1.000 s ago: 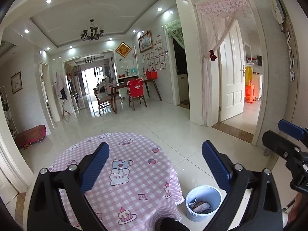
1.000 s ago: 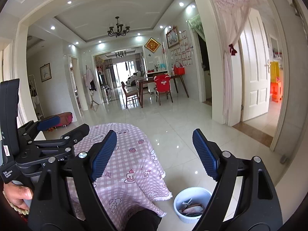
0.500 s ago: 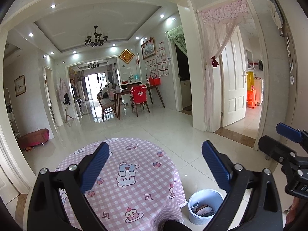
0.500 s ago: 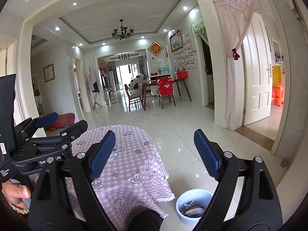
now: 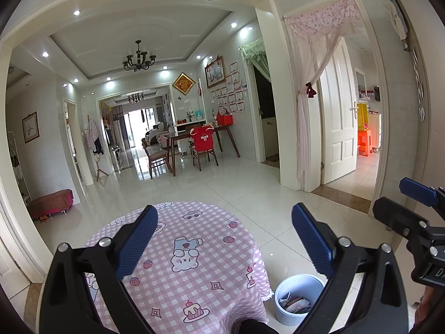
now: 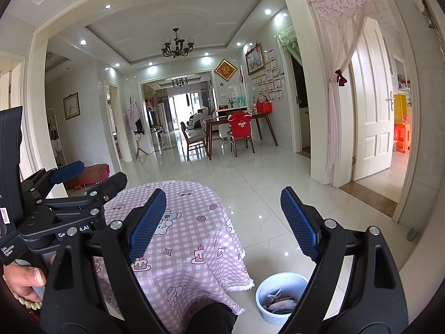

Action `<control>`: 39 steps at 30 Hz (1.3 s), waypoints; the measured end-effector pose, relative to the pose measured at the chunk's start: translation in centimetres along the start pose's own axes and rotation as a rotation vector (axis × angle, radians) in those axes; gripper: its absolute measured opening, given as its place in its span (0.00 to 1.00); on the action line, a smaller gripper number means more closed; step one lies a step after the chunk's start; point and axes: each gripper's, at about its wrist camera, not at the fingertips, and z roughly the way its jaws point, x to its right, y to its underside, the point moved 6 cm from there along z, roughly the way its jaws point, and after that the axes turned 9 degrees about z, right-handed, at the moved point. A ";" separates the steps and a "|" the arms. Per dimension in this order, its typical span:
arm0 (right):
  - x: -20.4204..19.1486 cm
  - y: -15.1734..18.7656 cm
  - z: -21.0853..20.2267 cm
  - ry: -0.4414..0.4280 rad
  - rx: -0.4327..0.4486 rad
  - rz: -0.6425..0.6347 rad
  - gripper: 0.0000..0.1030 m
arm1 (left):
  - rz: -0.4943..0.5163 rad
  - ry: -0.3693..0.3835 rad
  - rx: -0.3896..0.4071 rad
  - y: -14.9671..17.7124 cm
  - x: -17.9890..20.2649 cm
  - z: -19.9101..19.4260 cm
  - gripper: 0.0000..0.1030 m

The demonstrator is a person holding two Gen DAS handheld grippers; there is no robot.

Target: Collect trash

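Both tongs (image 5: 222, 239) (image 6: 222, 217) raised higher, open, bin (image 5: 299, 299) below

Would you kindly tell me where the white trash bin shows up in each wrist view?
Left wrist view: trash bin sits bottom right of centre, on the floor beside the pink checked tablecloth.
Right wrist view: bottom right of centre too, at.
Shared landmark: the red-covered chair.

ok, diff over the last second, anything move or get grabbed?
Both cameras tilted up a little: table and trash bin slid lower in frame. Nothing grabbed or released. Left gripper and right gripper stay open and empty; bin still on the floor beside the table, trash inside.
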 end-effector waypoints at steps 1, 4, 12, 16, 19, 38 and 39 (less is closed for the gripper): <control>0.0 0.0 0.0 0.000 0.000 0.000 0.81 | -0.001 0.000 0.000 -0.1 0.0 0.0 0.92; 0.0 0.0 0.0 0.000 -0.001 -0.001 0.81 | 0.001 0.000 -0.001 -0.1 0.0 0.0 0.92; 0.1 0.0 0.1 -0.002 -0.004 0.003 0.81 | 0.000 0.003 0.002 -0.2 -0.1 -0.2 0.92; 0.2 0.0 0.1 -0.002 -0.005 0.002 0.81 | 0.000 0.006 0.001 -0.1 -0.2 -0.2 0.92; 0.2 0.0 0.1 -0.002 -0.005 0.004 0.81 | 0.001 0.007 0.004 -0.1 -0.2 -0.3 0.92; 0.4 0.5 0.2 -0.001 -0.012 0.009 0.82 | 0.007 0.018 -0.001 0.4 -0.3 -0.4 0.92; 0.4 0.5 0.2 -0.001 -0.012 0.009 0.82 | 0.007 0.018 -0.001 0.5 -0.3 -0.4 0.92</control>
